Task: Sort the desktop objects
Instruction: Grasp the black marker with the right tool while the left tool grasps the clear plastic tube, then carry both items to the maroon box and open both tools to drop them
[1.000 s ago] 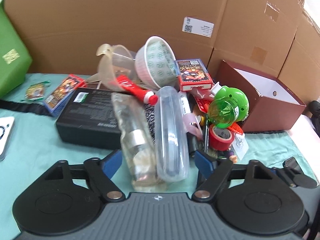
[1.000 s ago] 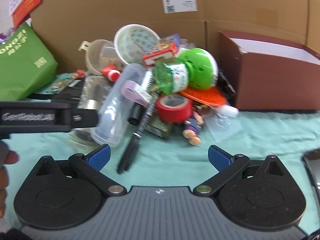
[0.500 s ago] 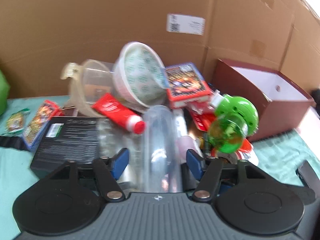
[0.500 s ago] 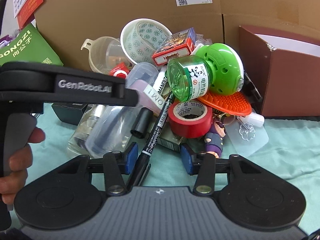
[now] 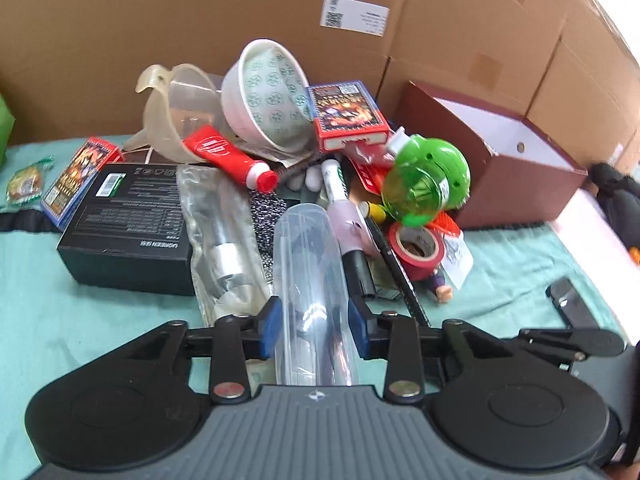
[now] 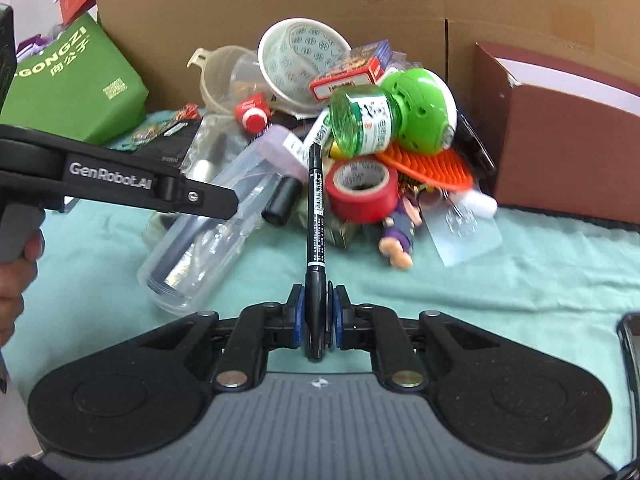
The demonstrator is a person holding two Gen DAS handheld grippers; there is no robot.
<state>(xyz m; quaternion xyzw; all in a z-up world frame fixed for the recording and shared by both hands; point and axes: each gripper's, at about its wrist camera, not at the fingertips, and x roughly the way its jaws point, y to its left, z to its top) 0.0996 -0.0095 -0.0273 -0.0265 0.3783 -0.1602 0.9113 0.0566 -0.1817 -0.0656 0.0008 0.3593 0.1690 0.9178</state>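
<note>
A pile of desktop objects lies on the teal cloth [image 5: 60,320]. My left gripper [image 5: 316,322] is shut on a clear plastic tube case [image 5: 310,280] at the pile's near edge; the case also shows in the right wrist view [image 6: 200,236]. My right gripper [image 6: 317,318] is shut on a thin black marker pen [image 6: 315,216] that points into the pile. The pen also shows in the left wrist view [image 5: 394,268]. The left gripper's side [image 6: 120,178] crosses the right wrist view at left.
The pile holds a green bottle [image 6: 394,118], red tape roll [image 6: 362,190], patterned white bowl [image 5: 272,100], red tube [image 5: 228,158], black box [image 5: 128,224], card boxes [image 5: 346,114] and a small doll [image 6: 398,236]. A maroon open box [image 5: 504,168] stands at right. Cardboard boxes [image 5: 200,20] stand behind.
Both grippers moved in toward the pile and closed. The left one closed on the clear tube case. The right one closed on the black pen and turned it to point straight ahead.
</note>
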